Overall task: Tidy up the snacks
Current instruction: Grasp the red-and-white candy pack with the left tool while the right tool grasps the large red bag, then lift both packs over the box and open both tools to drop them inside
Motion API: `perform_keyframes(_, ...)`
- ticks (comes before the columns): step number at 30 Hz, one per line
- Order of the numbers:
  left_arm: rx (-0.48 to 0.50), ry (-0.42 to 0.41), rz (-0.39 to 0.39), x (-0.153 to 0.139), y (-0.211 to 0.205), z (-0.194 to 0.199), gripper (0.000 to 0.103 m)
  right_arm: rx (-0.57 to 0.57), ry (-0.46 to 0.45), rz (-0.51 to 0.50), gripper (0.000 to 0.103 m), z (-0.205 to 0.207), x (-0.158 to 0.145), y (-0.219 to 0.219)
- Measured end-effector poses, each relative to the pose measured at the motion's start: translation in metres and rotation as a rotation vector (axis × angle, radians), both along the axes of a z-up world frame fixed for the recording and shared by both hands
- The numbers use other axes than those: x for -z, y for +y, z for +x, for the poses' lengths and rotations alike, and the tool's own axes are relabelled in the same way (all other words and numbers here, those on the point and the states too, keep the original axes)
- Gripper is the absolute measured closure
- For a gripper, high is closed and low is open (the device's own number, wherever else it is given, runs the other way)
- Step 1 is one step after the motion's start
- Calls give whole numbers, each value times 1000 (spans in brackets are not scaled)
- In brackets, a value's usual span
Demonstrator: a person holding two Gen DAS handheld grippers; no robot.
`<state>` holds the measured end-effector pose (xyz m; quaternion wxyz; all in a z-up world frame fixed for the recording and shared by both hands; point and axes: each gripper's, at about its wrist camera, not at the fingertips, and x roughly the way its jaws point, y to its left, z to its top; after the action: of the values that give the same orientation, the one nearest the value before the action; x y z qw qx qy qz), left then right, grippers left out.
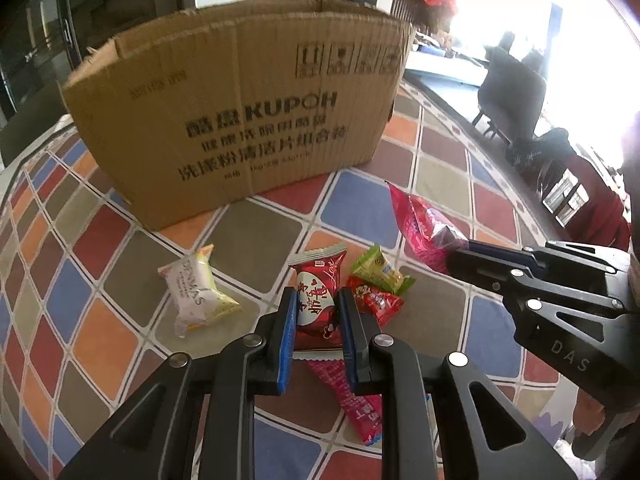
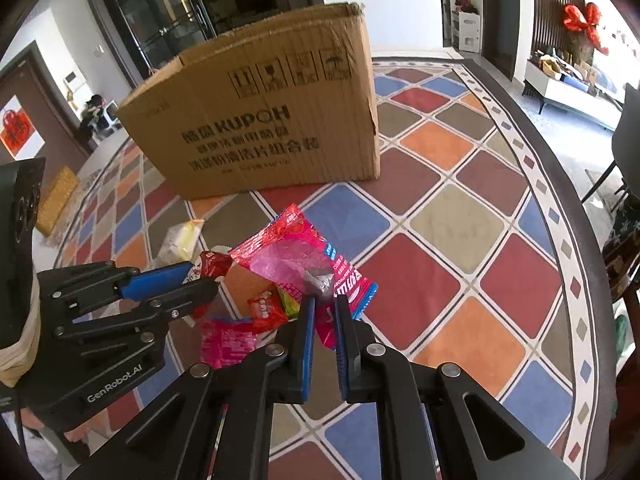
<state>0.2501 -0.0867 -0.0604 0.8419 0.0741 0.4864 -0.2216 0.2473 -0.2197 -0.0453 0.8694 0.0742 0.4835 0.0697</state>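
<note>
In the left wrist view my left gripper (image 1: 317,307) is shut on a dark red heart-print snack packet (image 1: 316,292), held a little above the table. To its right, my right gripper (image 1: 456,258) pinches a pink-red snack bag (image 1: 420,224) by one corner. The right wrist view shows that right gripper (image 2: 325,308) shut on the pink bag (image 2: 292,252), which hangs lifted off the cloth. My left gripper (image 2: 202,276) comes in from the left there with the dark red packet (image 2: 212,262). A tall open cardboard box (image 1: 240,120) (image 2: 260,120) stands behind both.
On the checkered tablecloth (image 2: 440,220) lie a pale pastel packet (image 1: 196,296), a green packet (image 1: 380,266), a small red packet (image 1: 374,300) and a long pink packet (image 1: 360,404). The round table's edge (image 2: 560,208) curves along the right, with a dark chair (image 1: 512,92) beyond it.
</note>
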Motion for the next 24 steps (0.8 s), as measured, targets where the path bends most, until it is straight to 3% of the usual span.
perform_keyframes(24,-88,-212,-77,-92,26,9,82,-18,-209,76,92,11,-77,12)
